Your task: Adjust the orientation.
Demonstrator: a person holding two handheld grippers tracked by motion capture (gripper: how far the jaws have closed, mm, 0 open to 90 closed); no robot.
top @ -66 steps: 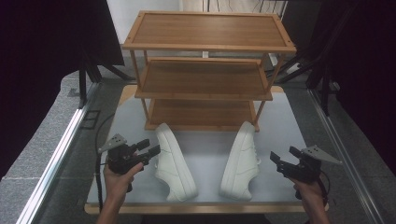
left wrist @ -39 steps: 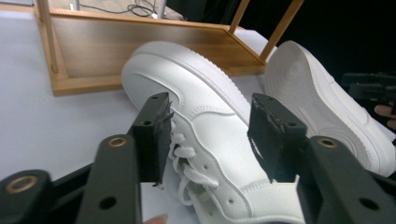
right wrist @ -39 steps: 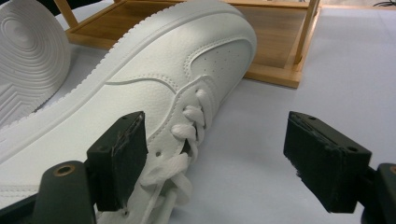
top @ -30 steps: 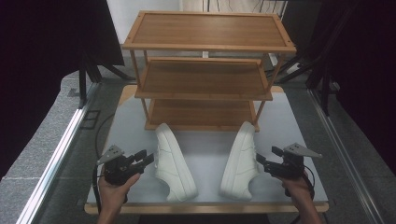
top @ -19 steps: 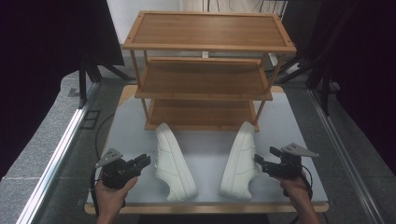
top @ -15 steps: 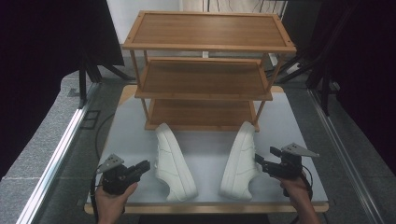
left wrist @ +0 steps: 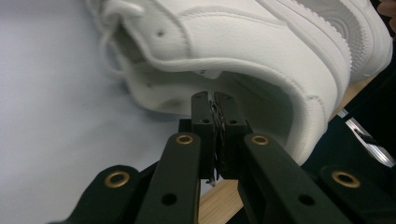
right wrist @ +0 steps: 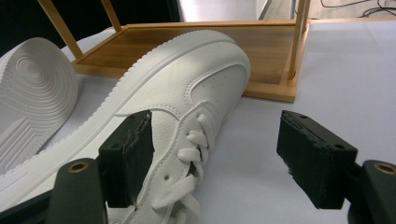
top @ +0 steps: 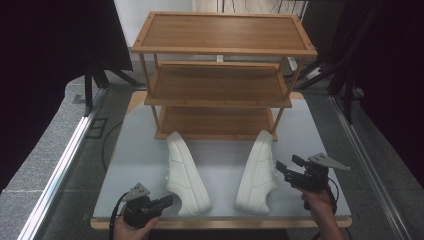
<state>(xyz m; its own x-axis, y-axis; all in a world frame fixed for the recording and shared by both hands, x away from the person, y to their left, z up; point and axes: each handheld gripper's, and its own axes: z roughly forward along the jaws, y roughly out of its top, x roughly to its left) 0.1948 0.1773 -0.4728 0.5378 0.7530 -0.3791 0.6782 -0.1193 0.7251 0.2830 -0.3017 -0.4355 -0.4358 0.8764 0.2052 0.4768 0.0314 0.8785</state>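
Two white sneakers lie on their sides on the pale table, toes toward the wooden shoe rack (top: 220, 75). The left shoe (top: 186, 172) has its sole facing right, and the right shoe (top: 257, 172) has its laces facing right. My left gripper (top: 169, 200) sits low at the table's near edge, just left of the left shoe's heel. Its jaws are shut with nothing between them, tips (left wrist: 213, 100) close to the shoe's heel collar (left wrist: 261, 51). My right gripper (top: 287, 165) is open beside the right shoe's laces (right wrist: 196, 135), one pad (right wrist: 128, 154) in front of the shoe's side.
The three-tier rack stands at the back of the table, its bottom shelf (right wrist: 187, 42) just beyond the shoes' toes. The left shoe's sole (right wrist: 32, 93) shows in the right gripper view. The table's wooden near edge (top: 220, 222) runs under the left gripper. Bare tabletop (top: 222, 165) lies between the shoes.
My left gripper has drawn back toward the near edge and lower, its jaws going from open to shut. My right gripper moved in beside the right shoe, then held still.
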